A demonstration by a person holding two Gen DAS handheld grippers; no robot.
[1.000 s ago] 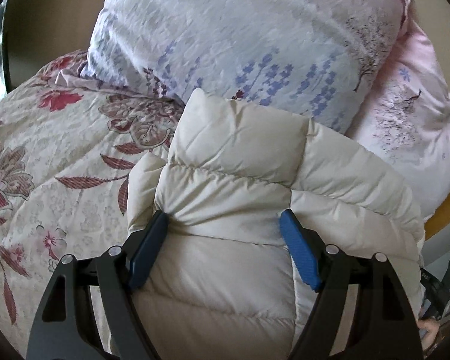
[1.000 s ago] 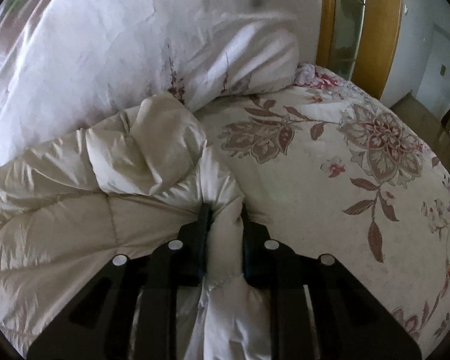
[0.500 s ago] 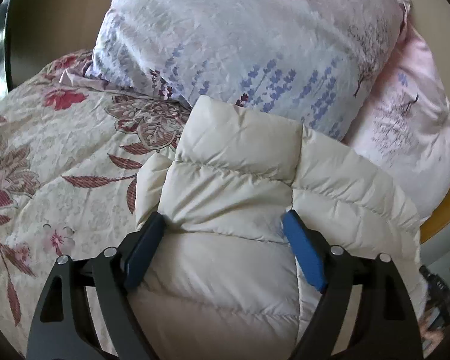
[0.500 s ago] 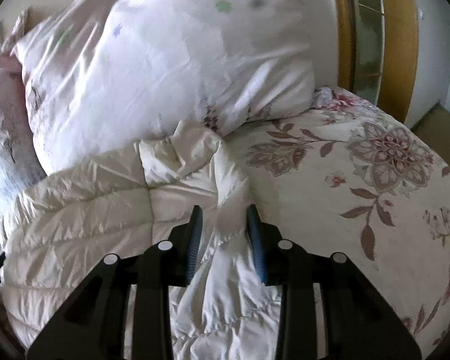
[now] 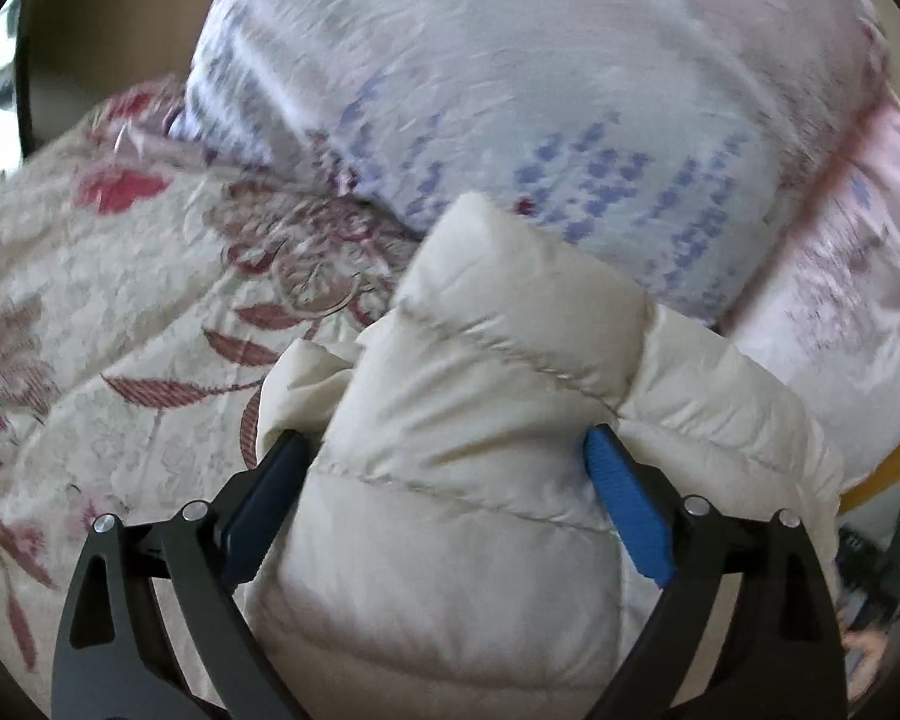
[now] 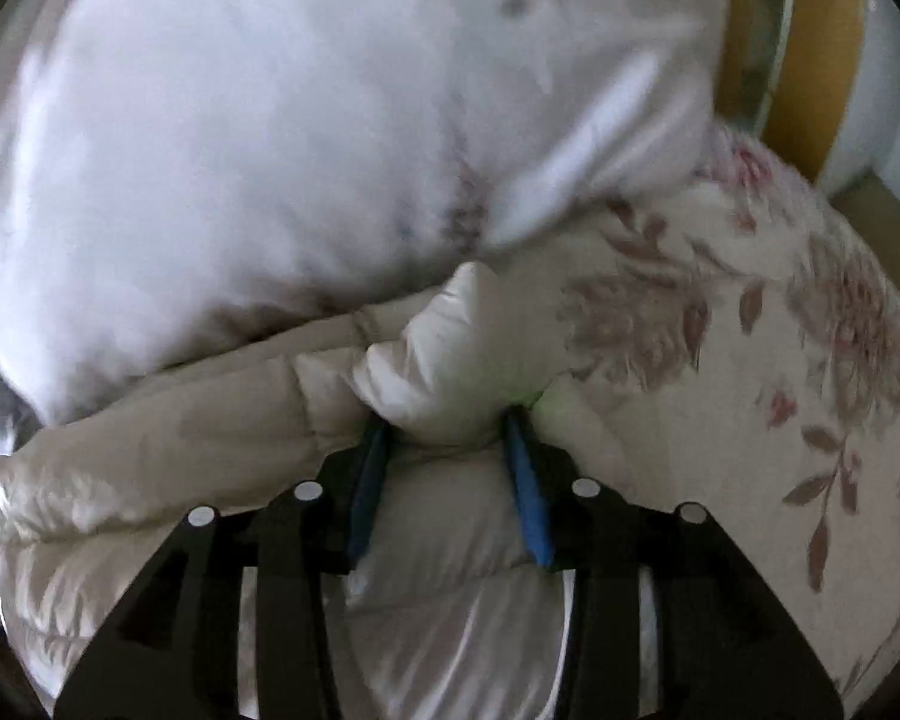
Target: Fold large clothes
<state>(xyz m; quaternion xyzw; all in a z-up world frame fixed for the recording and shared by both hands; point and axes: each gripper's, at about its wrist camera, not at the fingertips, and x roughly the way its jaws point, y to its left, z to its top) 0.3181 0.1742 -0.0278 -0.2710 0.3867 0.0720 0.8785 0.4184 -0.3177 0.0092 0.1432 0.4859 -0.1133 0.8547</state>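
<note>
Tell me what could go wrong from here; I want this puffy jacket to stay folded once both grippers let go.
1. Both grippers' jaws have just been opening with the cream puffer jacket bulging between them; the springy folded padding may puff up and unfold.
2. The left gripper and right gripper may snag cloth on their pads when pulling away.
3. The jacket leans against the pillow on the soft floral bedspread, so it could tip or slide.

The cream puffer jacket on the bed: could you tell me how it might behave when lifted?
The puffer jacket would probably flop and sag, since it drapes loosely. Its puffy quilted panels suggest it is light and springs back. The sheeny shell may slip from the right claw.
</note>
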